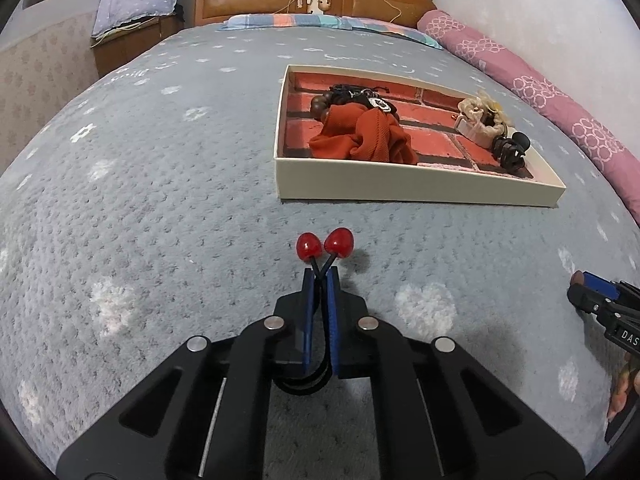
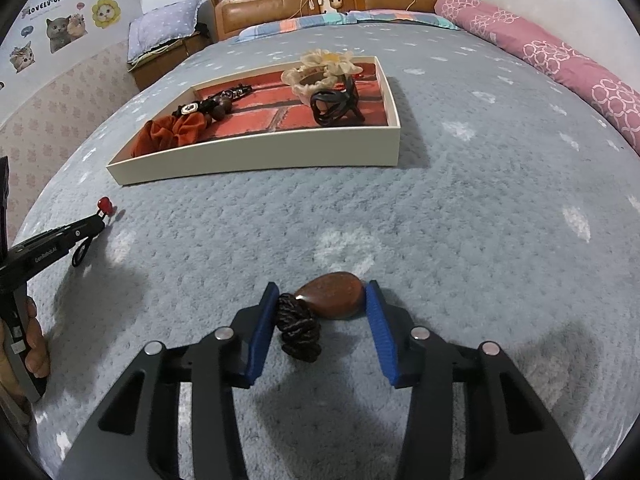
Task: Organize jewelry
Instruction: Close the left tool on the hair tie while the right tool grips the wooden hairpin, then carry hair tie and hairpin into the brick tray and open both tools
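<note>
While the left claw (image 1: 322,276) is clamped on a black hair tie with two red beads (image 1: 325,245), the right claw (image 2: 322,300) holds a brown pendant on a dark cord (image 2: 332,295).
Both claws hang low over the grey bed (image 1: 160,200), near its foot edge. Further toward the headboard sits a cream tray (image 2: 256,158) with a brick-print floor, holding an orange scrunchie (image 2: 172,130), wooden beads (image 2: 222,106), a cream scrunchie (image 2: 316,72) and a black claw clip (image 2: 334,106). Right claw's blue pads (image 2: 378,320) press the pendant and its knotted cord from both sides.
</note>
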Motion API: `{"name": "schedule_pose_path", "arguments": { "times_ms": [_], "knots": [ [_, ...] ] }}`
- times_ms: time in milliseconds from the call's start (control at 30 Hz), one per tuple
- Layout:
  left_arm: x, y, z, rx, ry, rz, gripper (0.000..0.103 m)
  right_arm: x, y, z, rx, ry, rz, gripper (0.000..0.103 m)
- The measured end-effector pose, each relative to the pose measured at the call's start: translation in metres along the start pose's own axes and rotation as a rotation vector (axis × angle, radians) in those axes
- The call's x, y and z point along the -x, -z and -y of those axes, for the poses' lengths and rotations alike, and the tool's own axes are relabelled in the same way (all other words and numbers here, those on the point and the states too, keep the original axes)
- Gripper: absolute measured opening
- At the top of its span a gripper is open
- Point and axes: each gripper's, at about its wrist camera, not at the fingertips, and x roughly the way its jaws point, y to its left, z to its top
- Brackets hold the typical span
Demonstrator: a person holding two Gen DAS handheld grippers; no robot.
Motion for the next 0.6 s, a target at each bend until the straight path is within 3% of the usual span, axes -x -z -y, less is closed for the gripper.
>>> {"name": "schedule_pose_path", "arguments": {
  "times_ms": [600],
  "knots": [
    [0.012, -0.004, 0.007, -0.020, -0.012, 0.026, 0.005, 0.011, -0.004, 0.002, 0.046, 0.025, 0.027, 0.043]
  ]
}}
